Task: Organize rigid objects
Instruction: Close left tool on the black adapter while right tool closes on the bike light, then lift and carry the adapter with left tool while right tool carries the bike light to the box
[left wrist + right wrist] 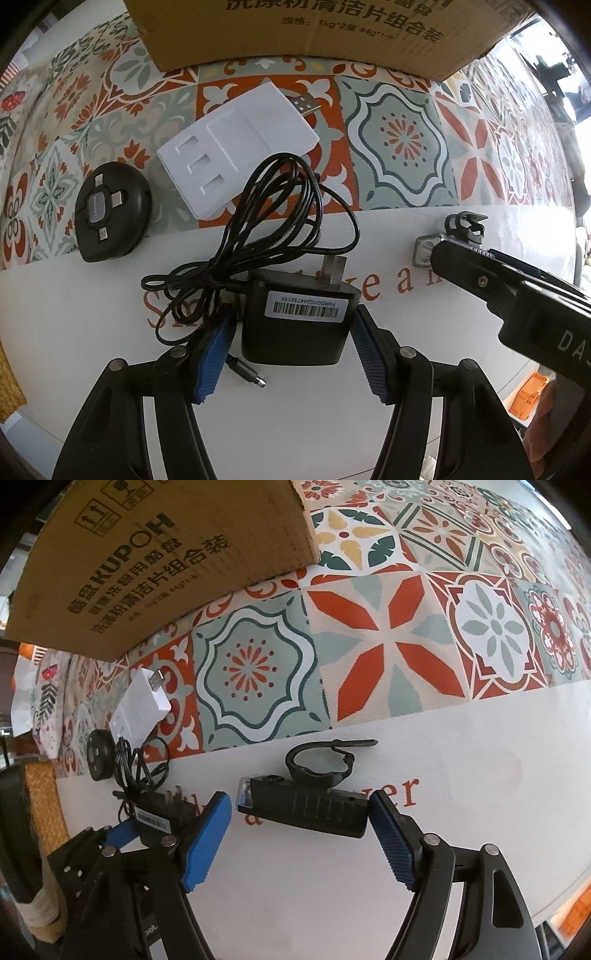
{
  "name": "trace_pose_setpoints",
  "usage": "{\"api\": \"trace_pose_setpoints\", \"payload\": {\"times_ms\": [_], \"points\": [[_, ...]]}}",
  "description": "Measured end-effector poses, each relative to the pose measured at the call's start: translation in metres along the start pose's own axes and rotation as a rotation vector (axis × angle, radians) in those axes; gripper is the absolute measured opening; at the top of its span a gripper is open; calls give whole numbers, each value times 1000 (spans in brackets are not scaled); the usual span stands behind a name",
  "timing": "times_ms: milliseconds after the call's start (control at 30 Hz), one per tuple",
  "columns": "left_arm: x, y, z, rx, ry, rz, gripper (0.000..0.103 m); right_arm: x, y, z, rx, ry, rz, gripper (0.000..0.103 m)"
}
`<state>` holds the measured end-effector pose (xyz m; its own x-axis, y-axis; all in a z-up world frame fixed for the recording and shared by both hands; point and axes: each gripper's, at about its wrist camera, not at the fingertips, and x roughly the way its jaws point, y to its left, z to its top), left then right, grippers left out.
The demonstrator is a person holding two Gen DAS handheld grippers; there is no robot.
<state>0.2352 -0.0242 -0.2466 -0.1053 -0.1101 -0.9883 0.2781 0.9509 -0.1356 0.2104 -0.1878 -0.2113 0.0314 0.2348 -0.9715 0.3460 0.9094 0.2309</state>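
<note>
A black power adapter [295, 325] with a barcode label and a tangled black cable [266, 221] lies on the table between the fingers of my open left gripper [291, 354]; the pads stand beside it without squeezing it. It also shows in the right wrist view [155, 819]. A black bike light [306, 808] with a rubber strap lies between the fingers of my open right gripper [299, 838]. The bike light's front end [424, 251] and the right gripper's body [517, 295] show in the left wrist view.
A white USB hub [236, 147] and a round black multi-plug adapter [110, 212] lie on the patterned tablecloth [399, 147] behind the power adapter. A cardboard box [332, 29] stands at the back. The cloth's white border has orange lettering.
</note>
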Motion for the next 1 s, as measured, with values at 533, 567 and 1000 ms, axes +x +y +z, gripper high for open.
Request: {"api": "trace_pose_setpoints", "payload": {"times_ms": [533,567,1000], "points": [[-10,8,-4,-19,-33,9,57,16,13,-2,-47,-1,-34,76],[-10,8,-5,-19,-35,11,57,15,12,-3,-49,-5,-35,76],[-45,-12,-24,0,-133,28,54,-14,-14,-15,-51,-57,-5,75]]}}
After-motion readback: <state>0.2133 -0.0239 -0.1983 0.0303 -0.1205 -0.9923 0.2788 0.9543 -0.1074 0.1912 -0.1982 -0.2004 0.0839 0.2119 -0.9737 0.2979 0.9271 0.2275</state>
